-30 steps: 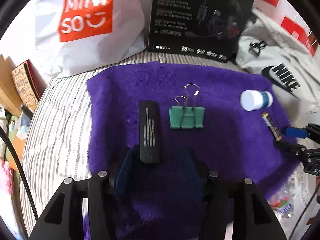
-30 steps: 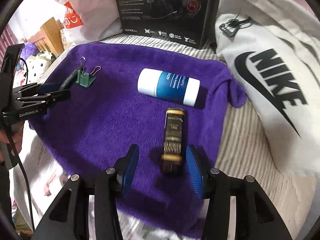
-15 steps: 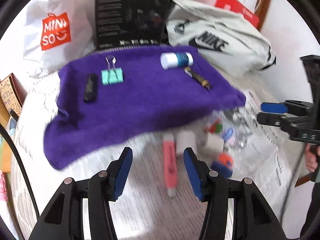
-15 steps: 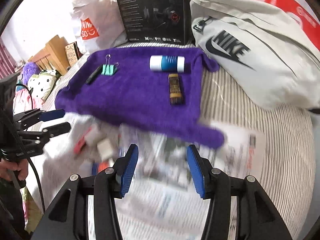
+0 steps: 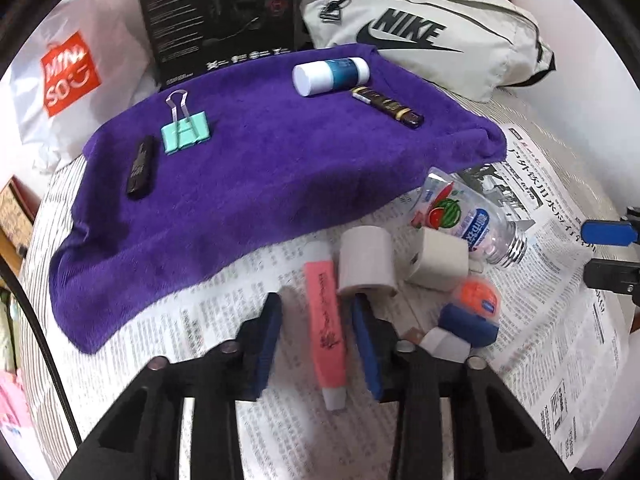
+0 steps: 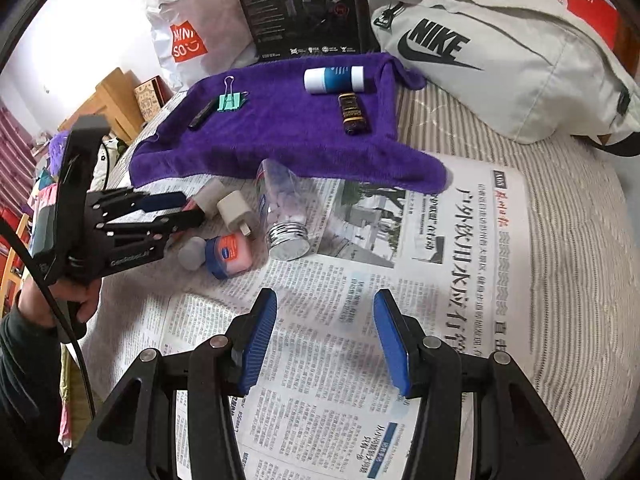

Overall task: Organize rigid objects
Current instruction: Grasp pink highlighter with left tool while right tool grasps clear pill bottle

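Observation:
A pink tube lies on the newspaper, between the pads of my left gripper. Its jaws are closing, and a gap still shows on each side of the tube. Beside the tube are a white tape roll, a white charger, a clear pill bottle and an orange and blue jar. On the purple towel lie a black stick, a green binder clip, a white and blue bottle and a dark tube. My right gripper hangs open over bare newspaper.
Behind the towel stand a black headset box, a white Miniso bag and a grey Nike bag. Everything rests on a striped bedcover. A person's hand holds the left gripper's handle.
Both grippers have pulled back from the towel to the newspaper. My left gripper now straddles the pink tube with its jaws narrower. The right gripper's jaws keep the same width.

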A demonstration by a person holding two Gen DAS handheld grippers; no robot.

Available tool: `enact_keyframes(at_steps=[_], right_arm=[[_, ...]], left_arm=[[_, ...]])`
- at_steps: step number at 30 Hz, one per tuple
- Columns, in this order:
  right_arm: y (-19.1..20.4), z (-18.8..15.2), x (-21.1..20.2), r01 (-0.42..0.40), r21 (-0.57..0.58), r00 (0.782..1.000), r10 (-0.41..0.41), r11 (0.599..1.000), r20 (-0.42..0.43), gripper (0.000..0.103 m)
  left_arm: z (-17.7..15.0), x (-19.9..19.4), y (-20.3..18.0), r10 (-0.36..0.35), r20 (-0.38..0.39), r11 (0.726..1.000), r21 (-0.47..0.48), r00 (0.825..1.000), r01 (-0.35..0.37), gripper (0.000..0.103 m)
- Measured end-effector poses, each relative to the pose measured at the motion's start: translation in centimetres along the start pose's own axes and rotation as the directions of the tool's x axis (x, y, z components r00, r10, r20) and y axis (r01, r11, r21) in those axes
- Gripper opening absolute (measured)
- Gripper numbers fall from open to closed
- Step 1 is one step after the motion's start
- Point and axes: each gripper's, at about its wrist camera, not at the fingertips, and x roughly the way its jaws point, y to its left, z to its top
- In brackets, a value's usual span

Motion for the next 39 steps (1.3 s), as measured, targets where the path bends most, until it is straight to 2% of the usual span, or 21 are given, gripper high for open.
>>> enact_keyframes(at_steps=[2, 8, 12, 14, 16, 20, 22, 24, 26, 33, 39], right_arm=[[0.3, 0.7, 0.5, -0.009, -0.004, 1.0, 0.009, 1.0, 0.0, 0.05], [1.9, 3.9, 2.7, -0.043, -0.055, 0.999, 0.043, 0.998, 0.0, 0.05], [3.2, 5.0, 4.9, -0.032, -0.136, 0.998, 0.025, 0.99, -0.053, 0.05], [3.8, 5.2, 5.9, 0.005, -0.188, 0.997, -0.019, 0.982, -0.075, 0.05], [4.2, 5.3, 6.8, 0.031, -0.228, 0.995, -0.052, 0.973, -0.086, 0.05], [4.5, 5.6, 8.5, 0.033, -0.264, 0.991, -0.066, 0.964, -0.116, 0.05], [4.9, 5.7, 8.8, 0.043, -0.29, 0.992, -0.075, 0.956, -0.1, 0.05], [5.1, 5.7, 8.9, 0.026, -0.306, 0.994, -0.057, 0.952, -0.093, 0.041], [5.3, 5.5, 8.9, 0.027, -0.325, 0.995, -0.056, 0.945, -0.081, 0.04], [3.9, 4.4, 6.5, -0.026, -0.248, 0.998, 0.01, 0.969, -0.067, 0.04], [1.9, 3.5, 5.3, -0.022, -0.167, 0.998, 0.013, 0.986, -0.058, 0.04]], left_arm=[[0.2, 0.0, -0.2, -0.003, -0.004, 1.0, 0.007, 1.0, 0.003, 0.016], [-0.6, -0.5, 1.0, -0.025, 0.0, 0.999, -0.04, 1.0, 0.025, 0.016], [-1.5, -1.1, 2.4, -0.027, -0.005, 0.997, -0.066, 1.0, 0.027, 0.016], [-1.8, -1.3, 3.1, -0.043, -0.004, 0.995, -0.088, 0.999, 0.043, 0.016], [-2.0, -1.4, 3.7, -0.061, 0.0, 0.992, -0.109, 0.998, 0.061, 0.016], [-2.1, -1.4, 4.2, -0.086, 0.008, 0.987, -0.132, 0.996, 0.086, 0.016], [-2.1, -1.4, 4.2, -0.087, 0.01, 0.987, -0.134, 0.996, 0.088, 0.016], [-2.1, -1.4, 4.2, -0.087, 0.011, 0.987, -0.133, 0.996, 0.088, 0.016], [-2.1, -1.4, 4.4, -0.091, 0.014, 0.986, -0.136, 0.996, 0.092, 0.016], [-3.0, -2.2, 5.1, -0.067, 0.017, 0.987, -0.144, 0.998, 0.069, 0.016], [-3.6, -2.7, 6.3, -0.117, 0.032, 0.973, -0.196, 0.993, 0.121, 0.016]])
